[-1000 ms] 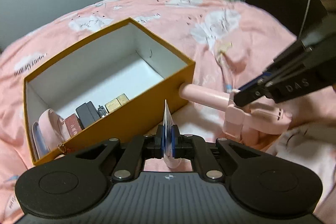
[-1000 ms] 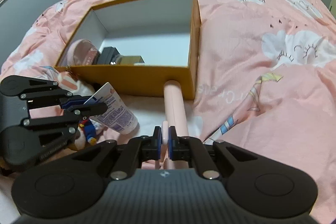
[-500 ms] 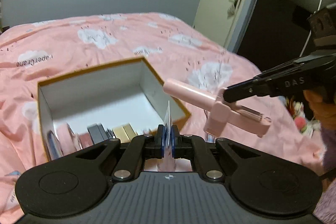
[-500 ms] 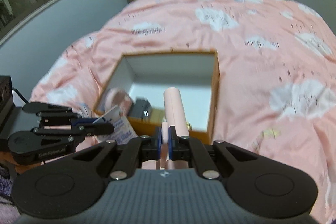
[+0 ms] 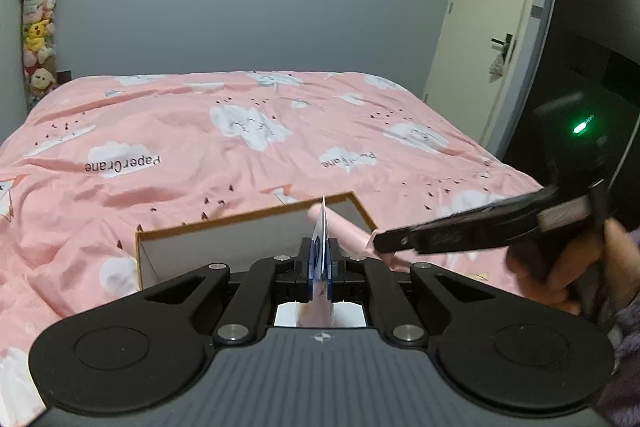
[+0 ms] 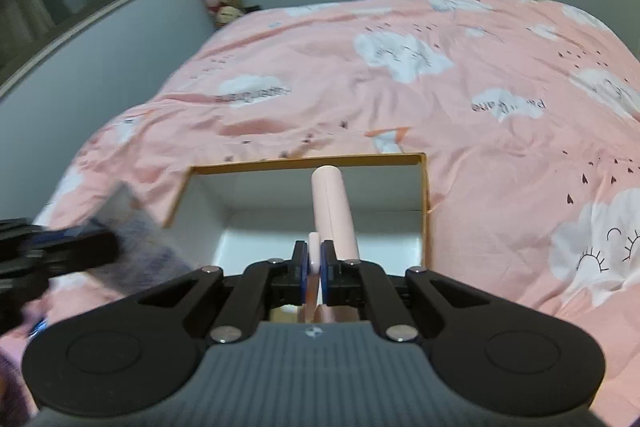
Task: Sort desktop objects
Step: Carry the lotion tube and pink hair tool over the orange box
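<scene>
While the left gripper [image 5: 320, 263] pinches a tube [image 5: 322, 227] by its flat crimped end, just left of the box [image 6: 424, 187], the right gripper [image 6: 315, 261] clamps a pink fan [image 6: 330, 203] over the box. Both look light; the tube soft, the fan stiff and smooth, best held by its thin tab.

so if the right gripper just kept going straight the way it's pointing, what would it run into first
Probably the orange box. The right gripper, shut on the pink device, points at the box's open top, so the device's front end would likely meet the white inside of the far wall or the floor first. Depth is unclear.
</scene>
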Motion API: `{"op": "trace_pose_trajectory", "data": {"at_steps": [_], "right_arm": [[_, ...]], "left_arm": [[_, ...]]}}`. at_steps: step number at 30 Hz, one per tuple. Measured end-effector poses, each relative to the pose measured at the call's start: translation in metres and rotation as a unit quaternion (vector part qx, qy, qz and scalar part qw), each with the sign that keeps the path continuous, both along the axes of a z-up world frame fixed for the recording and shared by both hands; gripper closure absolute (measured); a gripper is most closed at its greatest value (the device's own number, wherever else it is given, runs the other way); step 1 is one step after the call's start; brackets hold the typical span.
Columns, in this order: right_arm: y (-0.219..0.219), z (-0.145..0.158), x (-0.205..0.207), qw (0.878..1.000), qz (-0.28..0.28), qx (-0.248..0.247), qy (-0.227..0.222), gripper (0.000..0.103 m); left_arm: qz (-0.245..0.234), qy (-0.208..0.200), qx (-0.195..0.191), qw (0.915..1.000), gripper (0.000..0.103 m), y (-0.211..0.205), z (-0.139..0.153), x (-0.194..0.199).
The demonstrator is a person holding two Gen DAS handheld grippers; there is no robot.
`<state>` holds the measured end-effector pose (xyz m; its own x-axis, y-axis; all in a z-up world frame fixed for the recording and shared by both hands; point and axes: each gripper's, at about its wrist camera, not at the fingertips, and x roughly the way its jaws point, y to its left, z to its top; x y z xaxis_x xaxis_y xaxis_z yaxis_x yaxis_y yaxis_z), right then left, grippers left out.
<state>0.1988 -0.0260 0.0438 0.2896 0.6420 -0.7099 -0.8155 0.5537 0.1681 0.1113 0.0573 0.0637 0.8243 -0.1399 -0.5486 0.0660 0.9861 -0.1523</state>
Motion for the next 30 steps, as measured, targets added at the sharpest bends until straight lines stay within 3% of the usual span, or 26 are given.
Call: {"op": "trace_pose_trajectory", "data": {"at_steps": [7,15,22,30], "right_arm": [[0.026,-0.048,0.025,0.998,-0.055,-0.034,0.006,0.097],[0.044,-0.08,0.031,0.994,-0.076,-0.073,-0.026,0.097],[0.058,-0.098,0.032,0.992,-0.069,-0.103,-0.027,0.096],[0.071,-0.102,0.031,0.984,-0.036,-0.17,-0.047,0.094]], "left_arm": [[0.004,0.023,-0.006,0.9997,0.097,0.006,-0.021,0.026],[0.003,0.043,-0.01,0.999,0.097,0.013,-0.039,0.042],[-0.005,0.049,-0.018,0.9986,0.097,0.017,-0.046,0.043],[-0.008,0.051,-0.029,0.9982,0.097,0.023,-0.05,0.039]]}}
